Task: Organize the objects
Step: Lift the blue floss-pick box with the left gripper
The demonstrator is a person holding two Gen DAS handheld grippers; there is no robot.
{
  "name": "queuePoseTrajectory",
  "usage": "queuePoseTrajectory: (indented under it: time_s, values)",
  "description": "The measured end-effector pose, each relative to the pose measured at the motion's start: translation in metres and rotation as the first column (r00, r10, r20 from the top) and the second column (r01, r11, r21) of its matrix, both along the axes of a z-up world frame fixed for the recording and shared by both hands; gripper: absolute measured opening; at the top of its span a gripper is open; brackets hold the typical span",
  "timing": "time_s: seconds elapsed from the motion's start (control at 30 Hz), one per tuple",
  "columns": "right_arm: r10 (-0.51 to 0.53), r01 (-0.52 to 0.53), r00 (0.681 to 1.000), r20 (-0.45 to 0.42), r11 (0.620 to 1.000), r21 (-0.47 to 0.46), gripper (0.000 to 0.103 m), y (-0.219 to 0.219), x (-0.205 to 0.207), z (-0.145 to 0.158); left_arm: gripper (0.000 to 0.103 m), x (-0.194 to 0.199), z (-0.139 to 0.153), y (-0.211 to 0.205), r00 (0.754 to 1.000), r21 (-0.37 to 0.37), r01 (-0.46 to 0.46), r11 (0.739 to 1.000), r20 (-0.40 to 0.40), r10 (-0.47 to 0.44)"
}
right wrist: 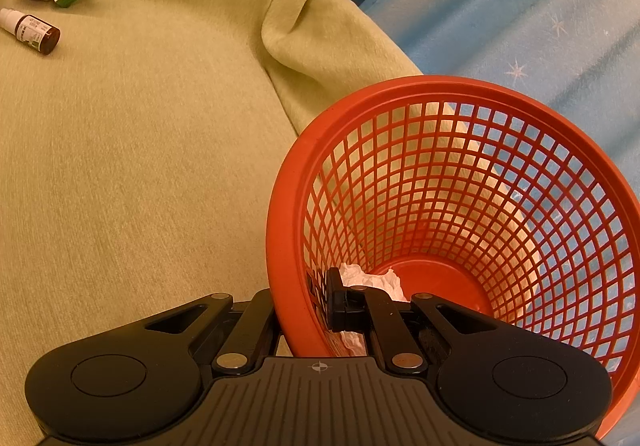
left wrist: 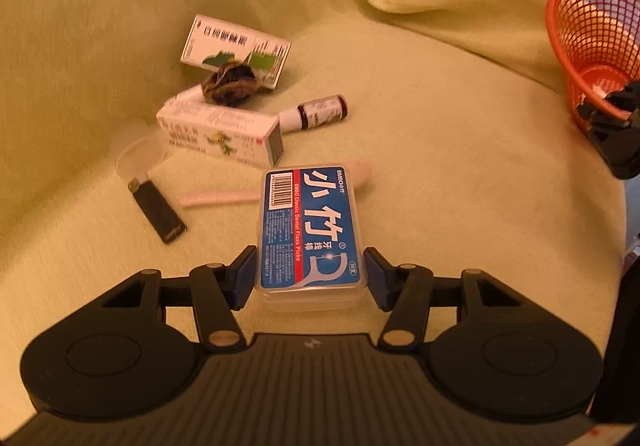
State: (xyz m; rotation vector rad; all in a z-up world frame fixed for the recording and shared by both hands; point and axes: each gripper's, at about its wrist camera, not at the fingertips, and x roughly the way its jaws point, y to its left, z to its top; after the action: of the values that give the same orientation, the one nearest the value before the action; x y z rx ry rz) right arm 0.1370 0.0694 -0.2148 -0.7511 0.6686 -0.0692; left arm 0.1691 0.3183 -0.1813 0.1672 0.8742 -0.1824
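- Our left gripper straddles the floss box, which lies flat on the green cover. Its jaws stand about half open, one pad on each side of the box's near end. The left pad looks to touch the box wall; on the right a thin gap seems to remain. We judge the grip not yet firm.
- Our right gripper has its jaws shut on the rim of the basket, one finger outside the wall and one inside. The basket tilts toward us at the cover's edge, with crumpled paper in its bottom.
- Risk one: the box is smooth clear plastic and is caught only at its near end. A lift from there could let it pivot or slip out.
- Risk two: a pink stick lies against the box's far side, perhaps partly under it. It could be dragged along.
- Risk three: the cover is soft. Pressing down to close may sink the box and shift it.
- Risk four: the basket hangs on a thin rim pinch. It could swing or twist loose when something drops in.
- The cartons, bottle and scrunchie lie well apart from the basket, still to be gathered.
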Motion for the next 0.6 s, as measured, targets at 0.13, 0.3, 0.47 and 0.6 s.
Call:
queuePoseTrajectory:
  time_s: [0.13,0.3,0.47,0.6]
  values:
    - [-0.001,0.001,1.000,0.000,1.000,0.000,0.001,0.000,0.000,0.001,0.051,0.003,0.013,-0.005,1.000,-0.002,0.018,1.000,0.025,-0.018]
    - [0.000,0.000,1.000,0.000,1.000,-0.001,0.001,-0.001,0.000,0.001,0.051,0.008,0.027,-0.012,0.998,-0.021,0.036,0.999,0.042,-0.035]
    - [-0.001,0.001,1.000,0.000,1.000,0.000,0.001,-0.001,0.000,0.001,0.051,0.012,0.039,-0.022,0.996,-0.040,0.068,0.997,0.061,-0.066]
    - [-0.001,0.001,1.000,0.000,1.000,0.001,0.001,-0.001,0.000,0.001,0.051,0.016,0.049,-0.030,0.993,-0.060,0.100,0.993,0.073,-0.096]
